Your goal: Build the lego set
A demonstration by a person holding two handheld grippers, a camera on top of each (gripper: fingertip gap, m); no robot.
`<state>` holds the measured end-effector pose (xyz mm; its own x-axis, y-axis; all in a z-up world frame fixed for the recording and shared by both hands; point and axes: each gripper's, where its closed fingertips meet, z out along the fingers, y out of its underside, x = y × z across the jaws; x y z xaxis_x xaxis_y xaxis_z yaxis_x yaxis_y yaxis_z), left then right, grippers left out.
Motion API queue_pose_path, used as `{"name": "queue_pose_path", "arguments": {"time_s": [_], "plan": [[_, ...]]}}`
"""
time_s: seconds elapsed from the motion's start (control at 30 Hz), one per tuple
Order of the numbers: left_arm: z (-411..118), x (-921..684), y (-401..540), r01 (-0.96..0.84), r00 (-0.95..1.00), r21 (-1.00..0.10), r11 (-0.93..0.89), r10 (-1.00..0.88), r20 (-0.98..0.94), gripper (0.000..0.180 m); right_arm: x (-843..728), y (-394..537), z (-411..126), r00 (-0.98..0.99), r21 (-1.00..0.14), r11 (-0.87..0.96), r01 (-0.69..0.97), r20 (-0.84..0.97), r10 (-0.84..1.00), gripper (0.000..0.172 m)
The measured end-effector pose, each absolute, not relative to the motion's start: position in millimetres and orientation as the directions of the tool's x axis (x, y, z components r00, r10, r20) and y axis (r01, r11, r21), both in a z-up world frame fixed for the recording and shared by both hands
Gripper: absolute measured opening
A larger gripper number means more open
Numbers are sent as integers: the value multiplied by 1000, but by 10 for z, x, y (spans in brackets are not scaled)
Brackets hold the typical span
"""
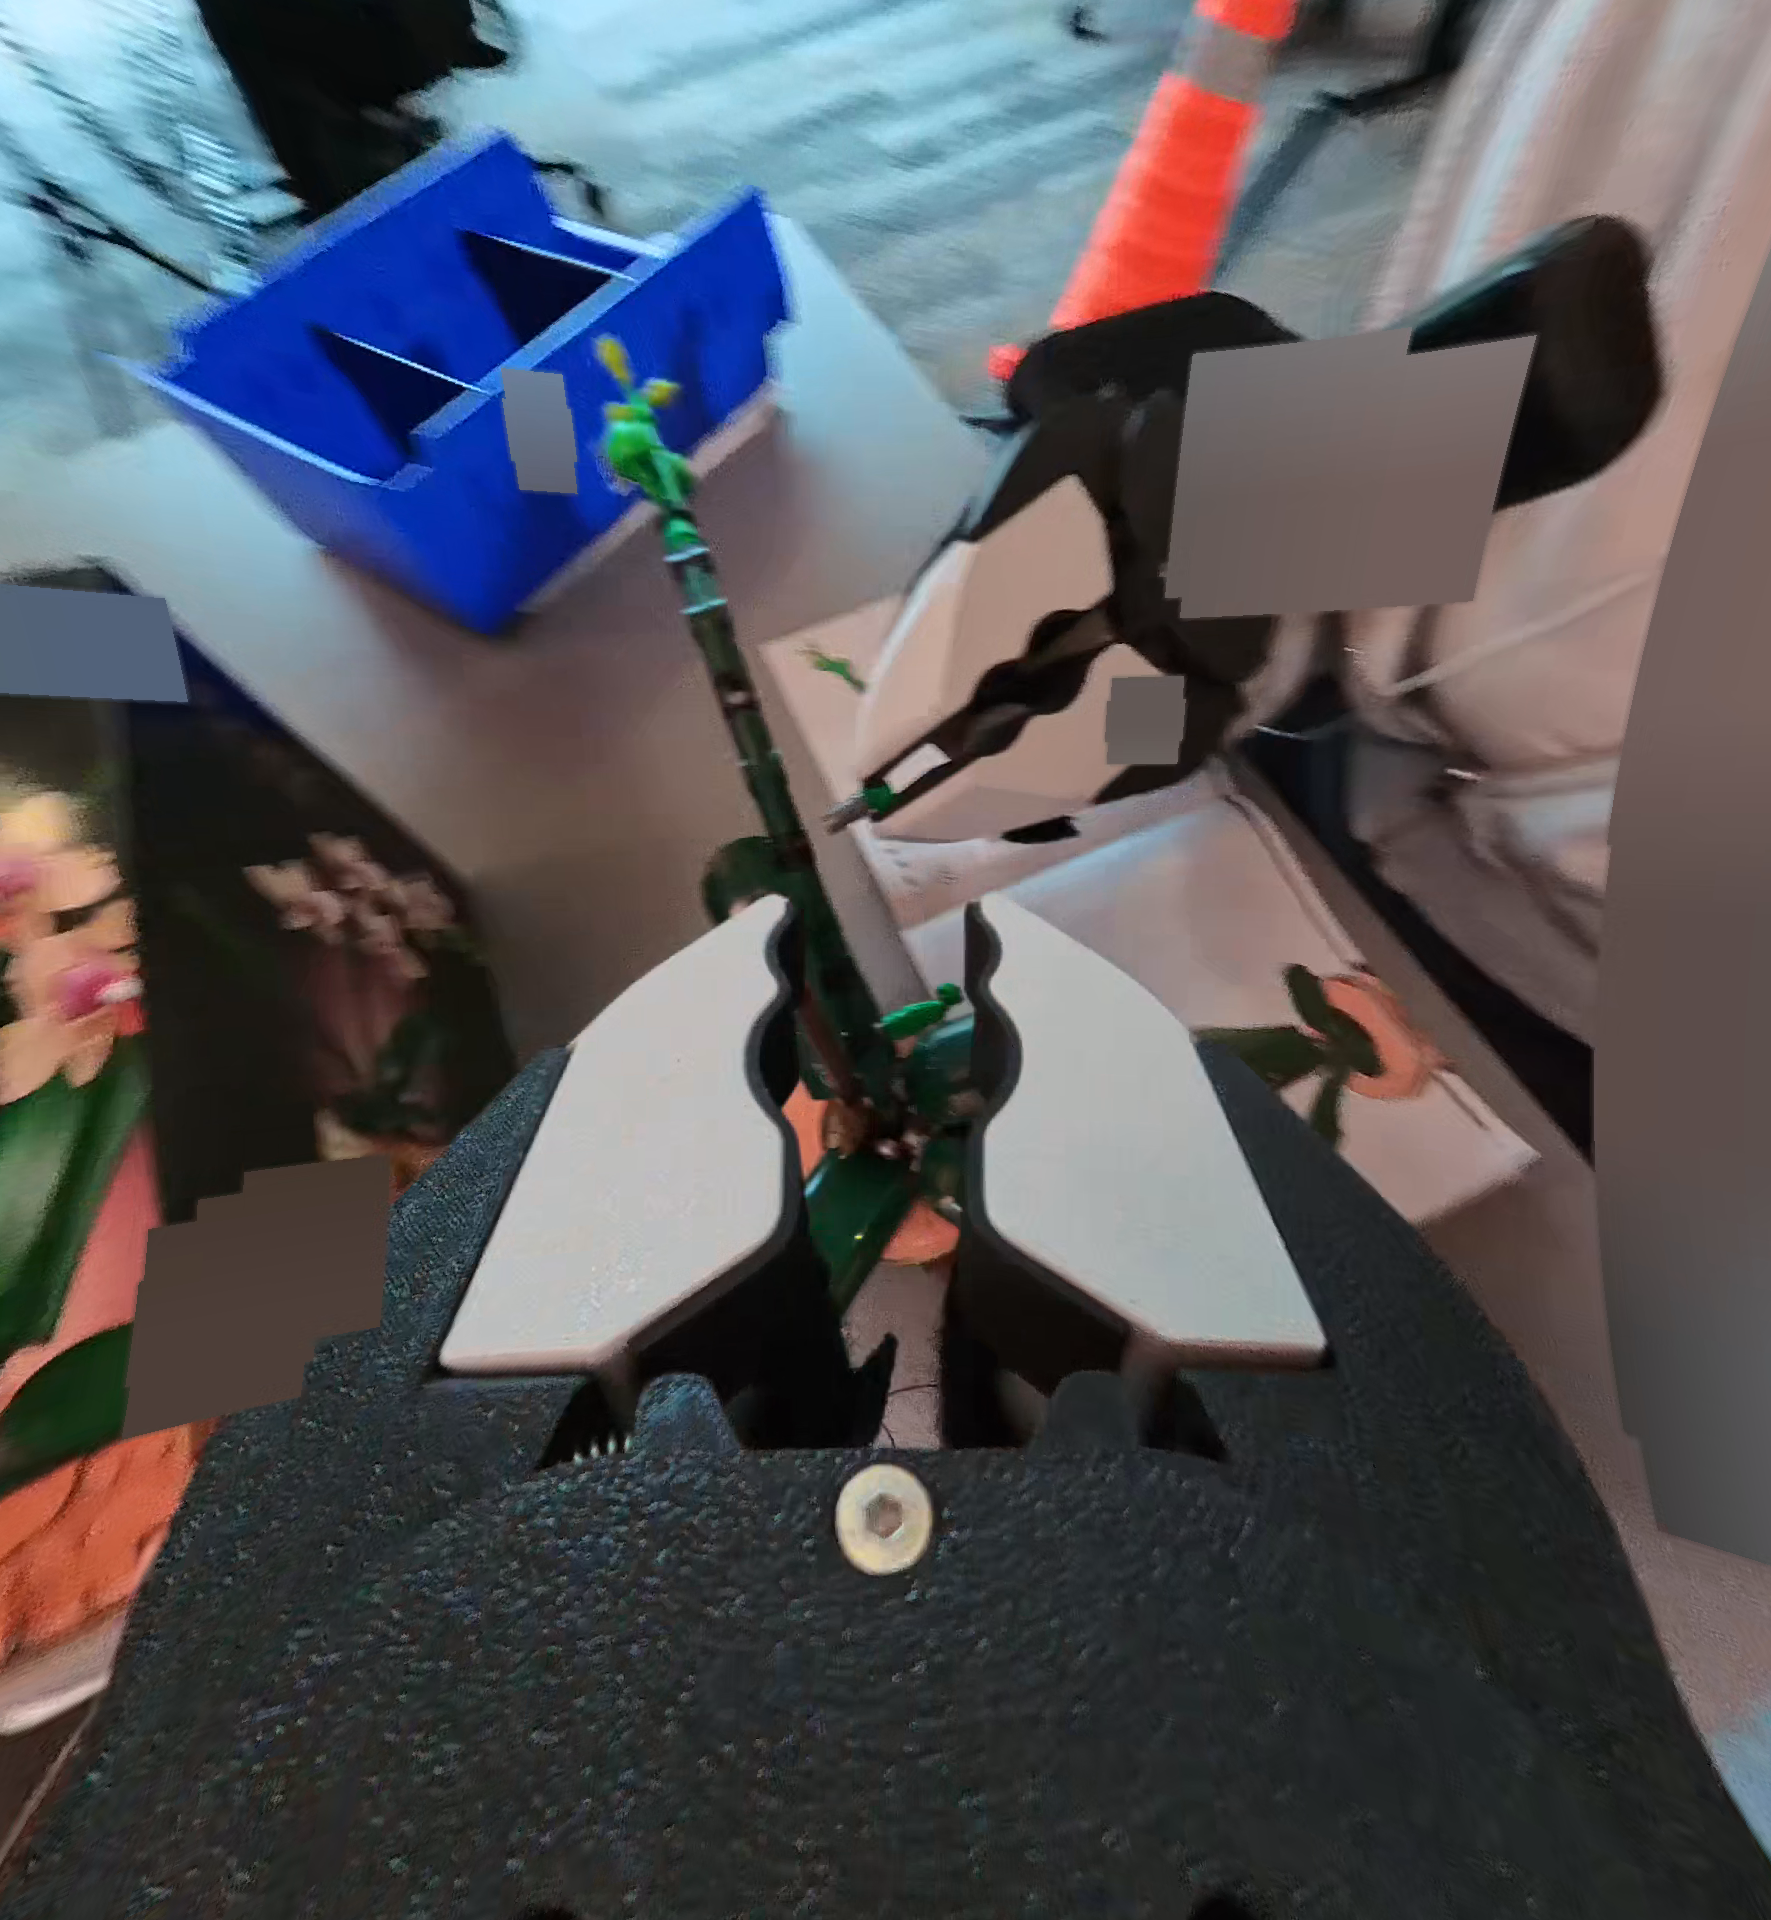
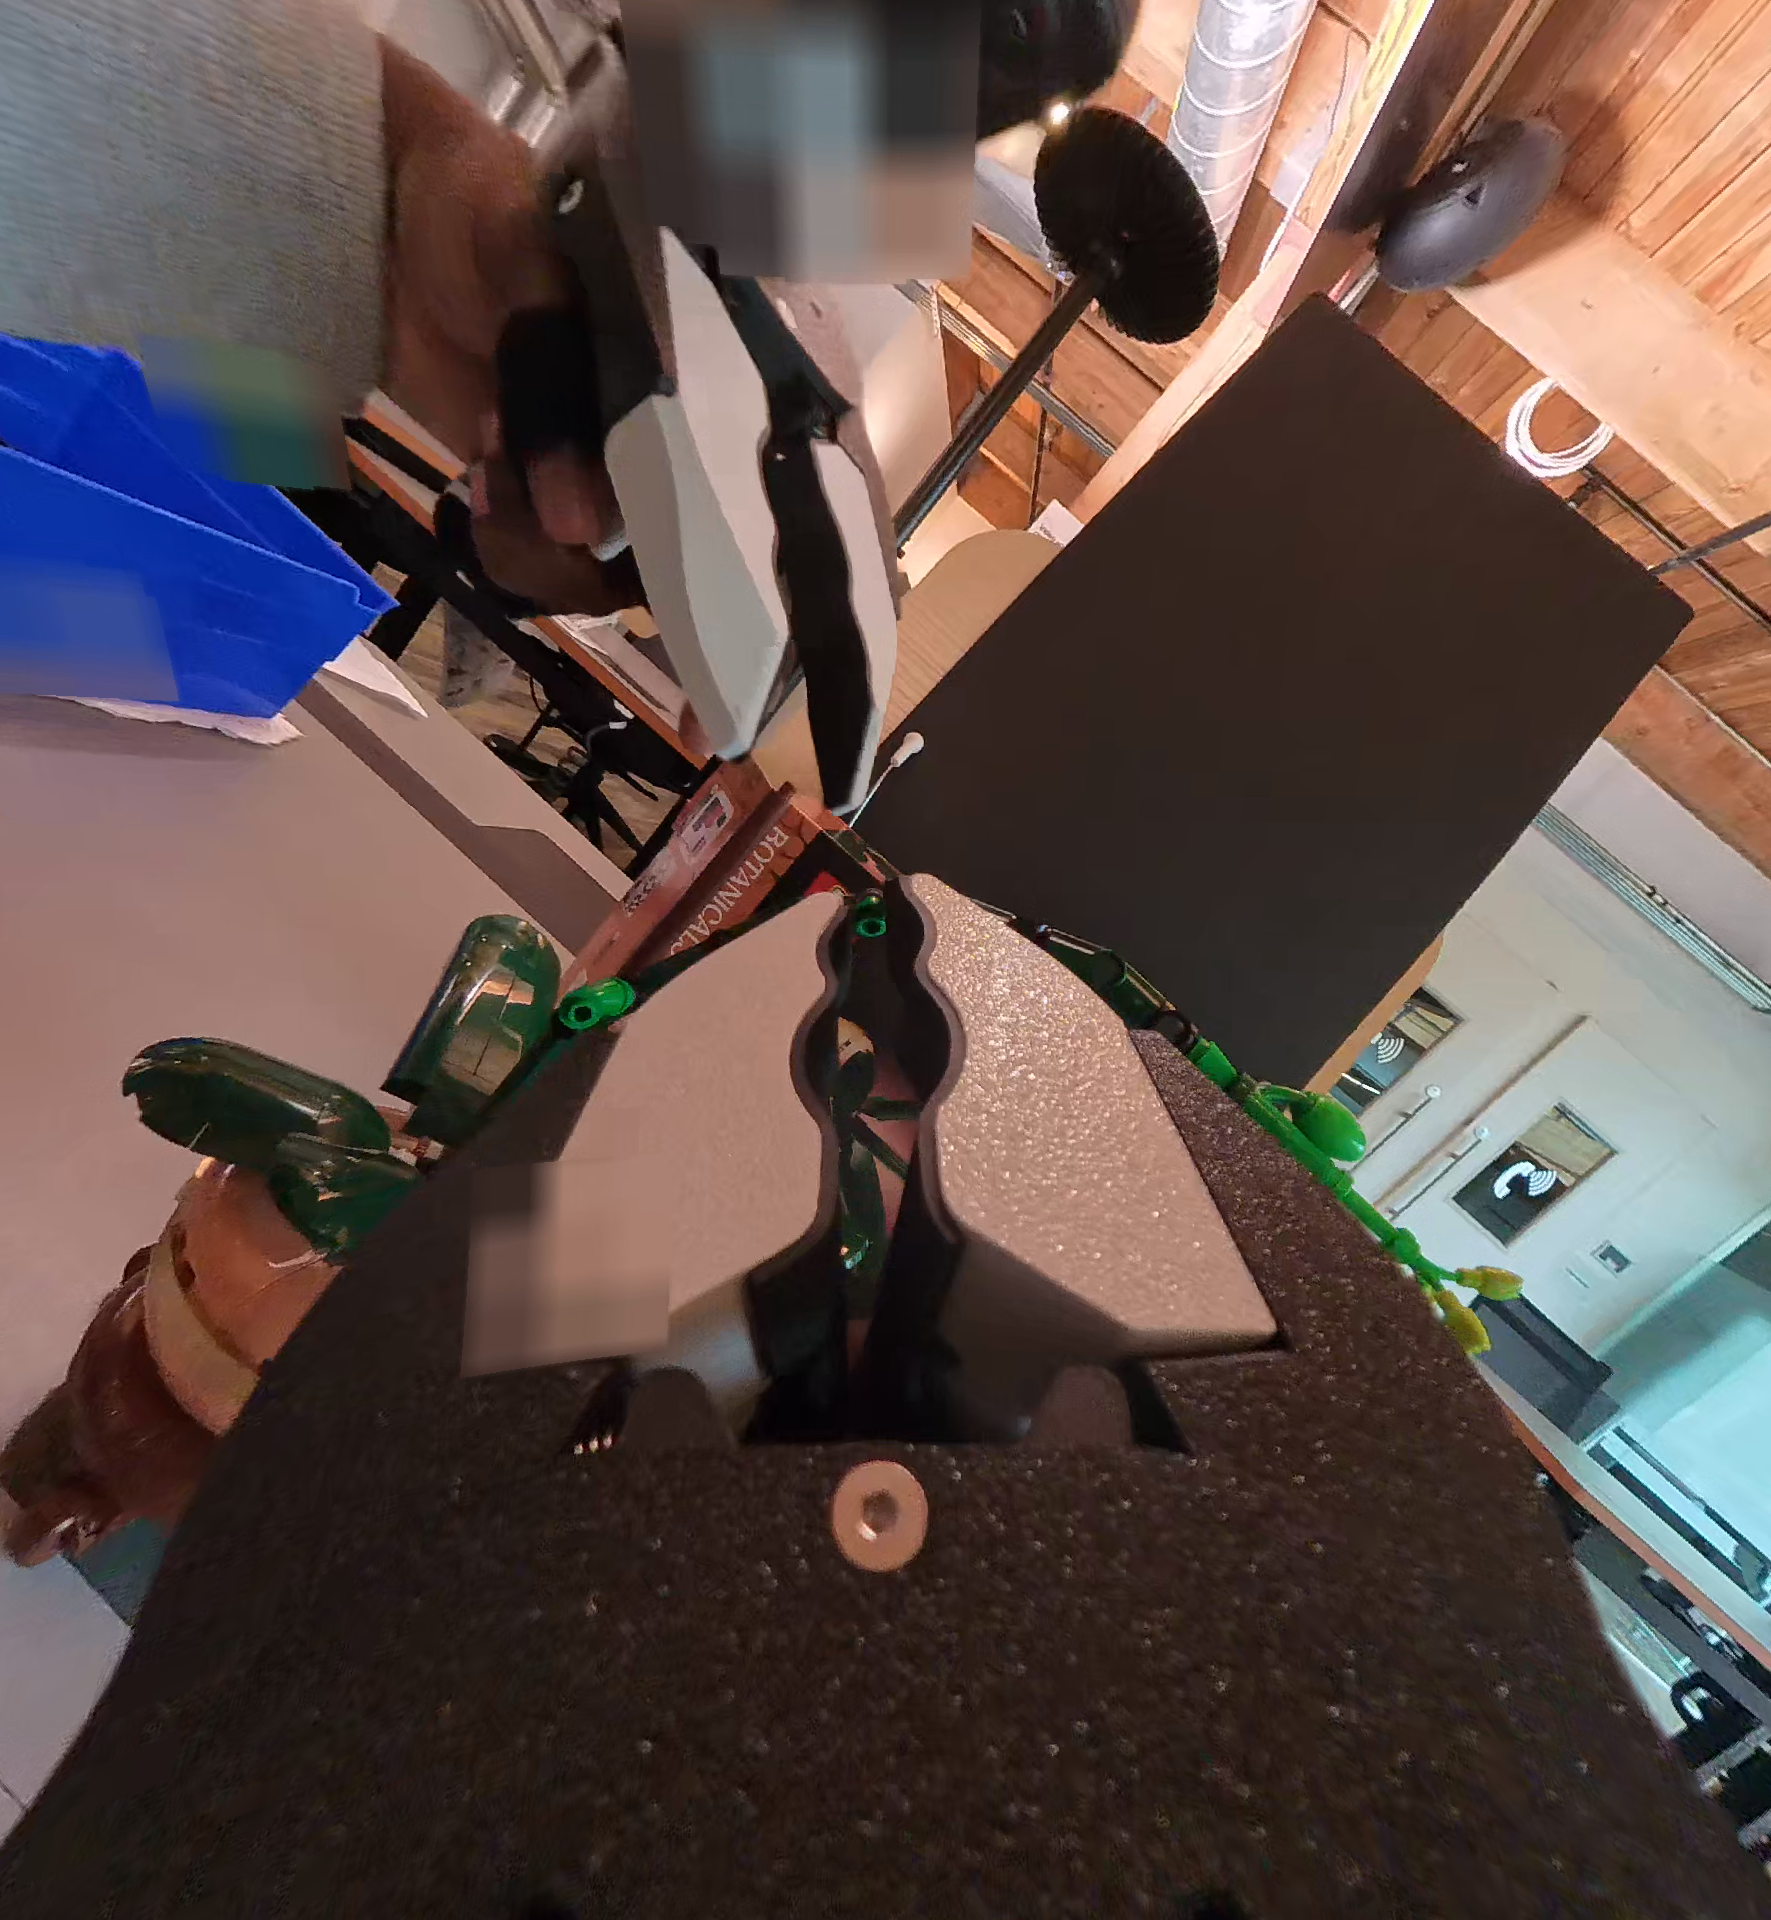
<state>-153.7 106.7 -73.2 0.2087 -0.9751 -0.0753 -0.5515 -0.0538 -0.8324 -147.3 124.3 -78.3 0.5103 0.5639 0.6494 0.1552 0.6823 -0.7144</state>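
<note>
Brick-built plant stem (image 1: 746, 717), dark green, between spread left tongs (image 1: 876, 925), right tongs (image 2: 876, 904) pinching green peg (image 2: 868, 921)

bright daylight, motion blur, fisheye edges

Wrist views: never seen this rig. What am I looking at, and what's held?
There is no robot here. A person holds two hand-held two-finger grippers, each with a camera looking along its fingers, so there is one picture per gripper. The left gripper is open, and a dark green toy plant stem runs between its fingers, ungripped. The right gripper pinches a small green piece at its tips. On the grey table are a blue bin, a flower-printed box and the plant's brown pot. An orange cone stands behind.
</note>
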Motion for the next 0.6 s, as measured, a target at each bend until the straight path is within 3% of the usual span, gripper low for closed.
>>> {"name": "queue_pose_path", "arguments": {"time_s": [0.23, 0.33, 0.4, 0.5, 0.6], "plan": [[-710, -1510, 1159, -643, 87, -761, -81, -996, 32, 28, -1516, 1255, -792, 509, -683, 708, 182, 681, 526, 5], [-652, -1458, 1214, -608, 57, -787, -104, -995, 87, 2, -1532, 1247, -802, 505, -674, 715, 186, 690, 519, 5], [-570, -1452, 1293, -567, 52, -814, -127, -992, 118, 0, -1540, 1247, -807, 503, -665, 722, 190, 698, 510, 5], [-532, -1496, 1481, -549, 115, -830, -94, -993, 37, 0, -1533, 1234, -804, 504, -662, 726, 188, 699, 507, 5], [-738, -1518, 1538, -635, 150, -763, -125, -988, 37, 0, -1526, 1256, -791, 506, -658, 727, 198, 704, 499, 5]]}}
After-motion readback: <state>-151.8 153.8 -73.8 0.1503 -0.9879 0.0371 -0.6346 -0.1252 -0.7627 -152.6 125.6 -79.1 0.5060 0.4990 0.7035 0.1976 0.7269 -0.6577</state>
